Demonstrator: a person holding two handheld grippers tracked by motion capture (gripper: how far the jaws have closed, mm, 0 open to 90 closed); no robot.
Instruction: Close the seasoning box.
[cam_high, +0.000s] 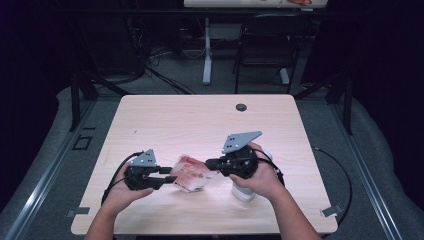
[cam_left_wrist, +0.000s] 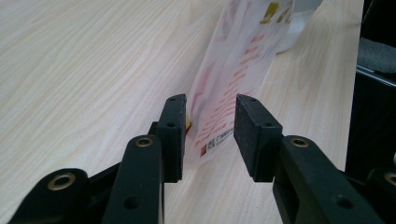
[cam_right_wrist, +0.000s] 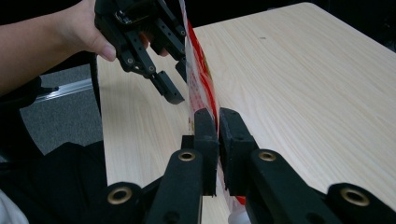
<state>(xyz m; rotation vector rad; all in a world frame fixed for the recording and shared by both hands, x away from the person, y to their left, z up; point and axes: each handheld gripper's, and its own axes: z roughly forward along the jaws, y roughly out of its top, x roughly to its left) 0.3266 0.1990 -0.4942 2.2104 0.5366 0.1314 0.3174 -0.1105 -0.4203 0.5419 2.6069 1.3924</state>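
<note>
While right gripper (cam_right_wrist: 218, 122) pinches it, glossy flat packet (cam_high: 192, 172) hangs

We look down from above the table (cam_high: 150, 120); both gripper views sit close, sharing the packet (cam_high: 191, 173).

A light wooden table (cam_high: 165, 120) with a round cable hole (cam_high: 241, 107) stands on grey floor (cam_high: 170, 80), a dark chair (cam_high: 265, 45) behind it.
</note>
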